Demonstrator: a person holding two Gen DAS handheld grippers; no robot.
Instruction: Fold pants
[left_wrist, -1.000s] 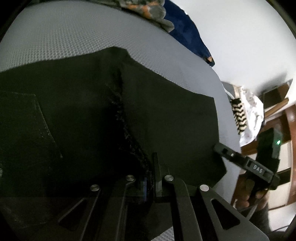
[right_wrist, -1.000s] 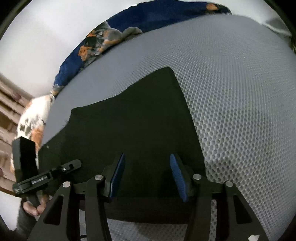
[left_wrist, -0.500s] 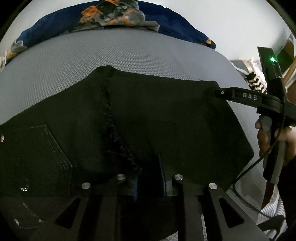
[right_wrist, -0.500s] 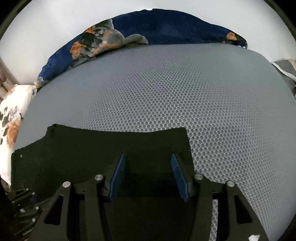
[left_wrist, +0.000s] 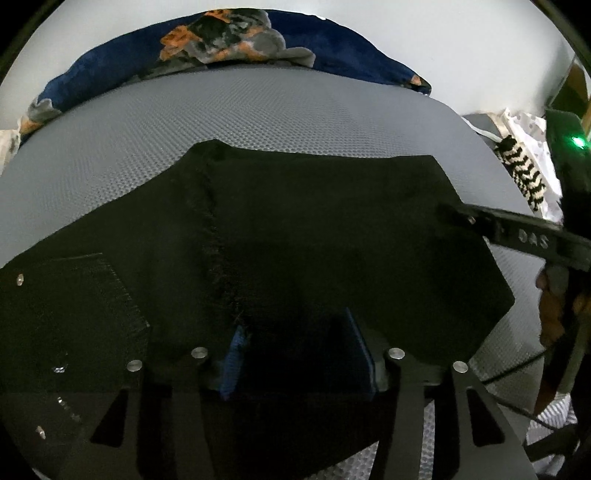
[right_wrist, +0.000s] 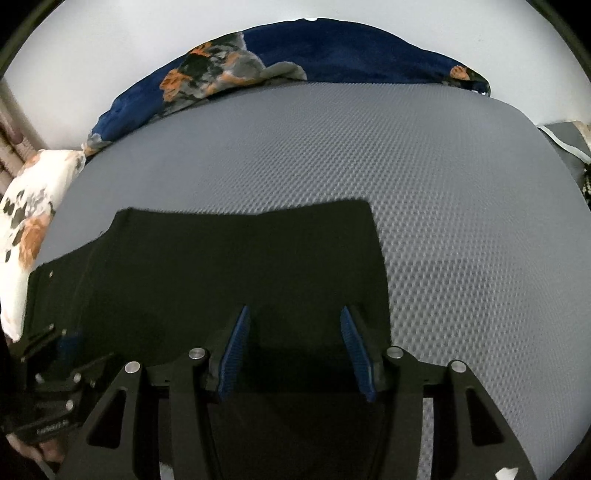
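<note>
Grey mesh bed (right_wrist: 424, 184) fills both views, black pants (left_wrist: 314, 240) flat across the lower half of each frame; risk as I see it is the top layer sliding or bunching if either claw drags on lift-off. Left claw (left_wrist: 295, 354) jaws have just been opening, now spread over the cloth, not pinching; right claw (right_wrist: 295, 350) is also spread over the pants' right end, holding nothing. Blue floral blanket (right_wrist: 295, 55) along the upper edge and floral pillow (right_wrist: 33, 206) mid left are clear; nothing blocks.

One pair of black pants (left_wrist: 314, 240), two claws, left claw (left_wrist: 299, 358), right claw (right_wrist: 295, 347), one grey bed (right_wrist: 424, 184), one blue floral blanket (right_wrist: 295, 51), one floral pillow (right_wrist: 29, 206)
</note>
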